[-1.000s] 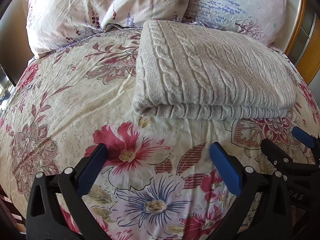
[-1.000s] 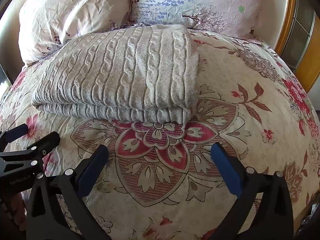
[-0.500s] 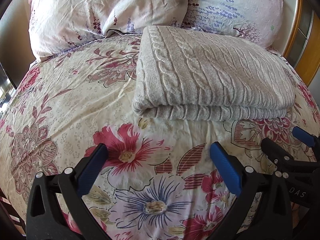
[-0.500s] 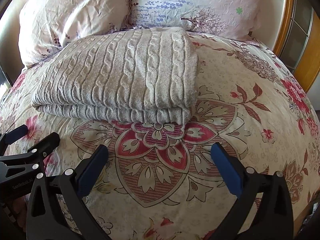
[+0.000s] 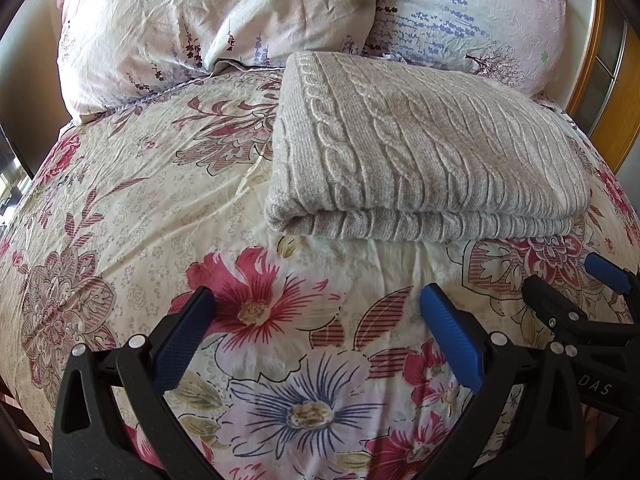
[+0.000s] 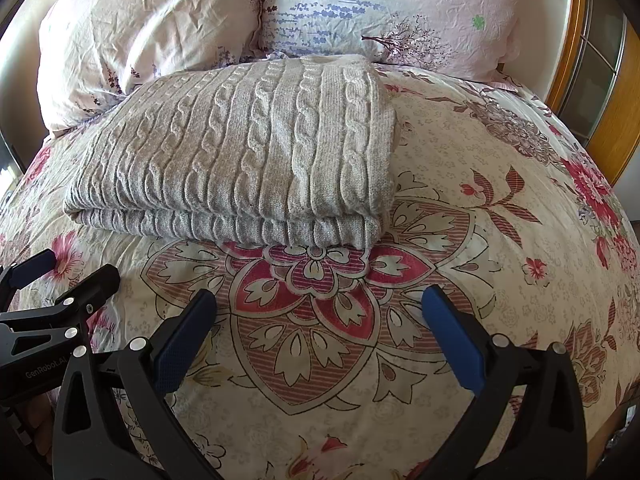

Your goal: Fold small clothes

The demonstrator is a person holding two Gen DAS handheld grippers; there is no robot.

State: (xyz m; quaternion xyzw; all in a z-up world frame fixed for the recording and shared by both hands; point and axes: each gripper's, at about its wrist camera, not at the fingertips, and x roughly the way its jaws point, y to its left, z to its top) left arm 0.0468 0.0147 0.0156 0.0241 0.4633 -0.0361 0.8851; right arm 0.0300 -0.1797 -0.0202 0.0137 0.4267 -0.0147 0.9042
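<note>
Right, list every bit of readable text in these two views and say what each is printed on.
"DAS": white letters on the black body of the right gripper, at the left wrist view's right edge; possibly part of a longer word.
"GenRobot.A": pale print on the body of the left gripper, in the right wrist view; its ending is cut off.
Nothing else carries text.

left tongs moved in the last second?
Yes, slightly. In the left wrist view the folded cable-knit sweater and pillows sit lower in frame, so the open left tongs tilted or rose a little.

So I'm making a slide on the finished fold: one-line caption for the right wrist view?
Folded cable-knit sweater lies on the floral duvet; open right gripper hovers empty.
</note>
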